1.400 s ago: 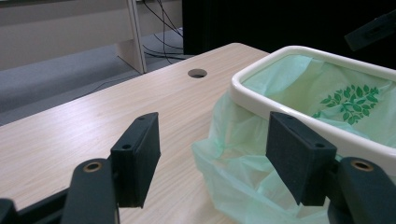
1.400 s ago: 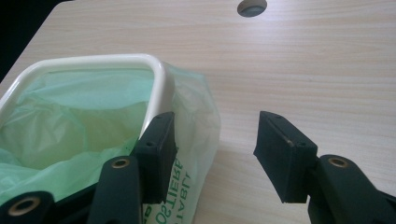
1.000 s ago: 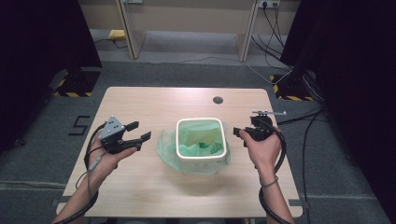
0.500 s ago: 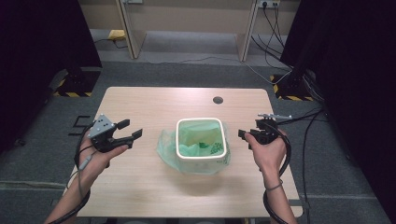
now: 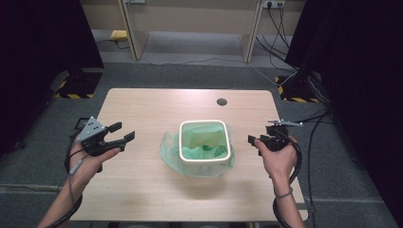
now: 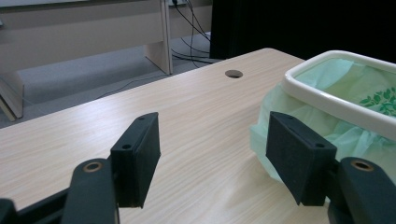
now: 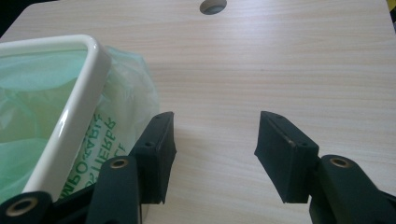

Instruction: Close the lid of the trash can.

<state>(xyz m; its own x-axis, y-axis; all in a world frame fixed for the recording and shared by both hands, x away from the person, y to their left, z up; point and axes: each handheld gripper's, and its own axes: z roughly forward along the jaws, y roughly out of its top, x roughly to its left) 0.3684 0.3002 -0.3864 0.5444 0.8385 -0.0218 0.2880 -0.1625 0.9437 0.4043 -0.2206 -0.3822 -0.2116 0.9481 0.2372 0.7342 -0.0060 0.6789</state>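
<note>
Mid-table, a white bin (image 5: pixel 205 142) lined with a green bag (image 5: pixel 167 151), flanked well apart by the left gripper (image 5: pixel 122 132), jaws spread and empty, and the right gripper (image 5: pixel 252 140), with a cable hole (image 5: pixel 221 101) beyond.

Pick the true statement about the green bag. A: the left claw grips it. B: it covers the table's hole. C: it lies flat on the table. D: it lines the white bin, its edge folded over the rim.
D: the green bag sits inside the white bin and spills outside below the rim.

Even overhead light, soft shadows, dark sides, slightly soft focus
</note>
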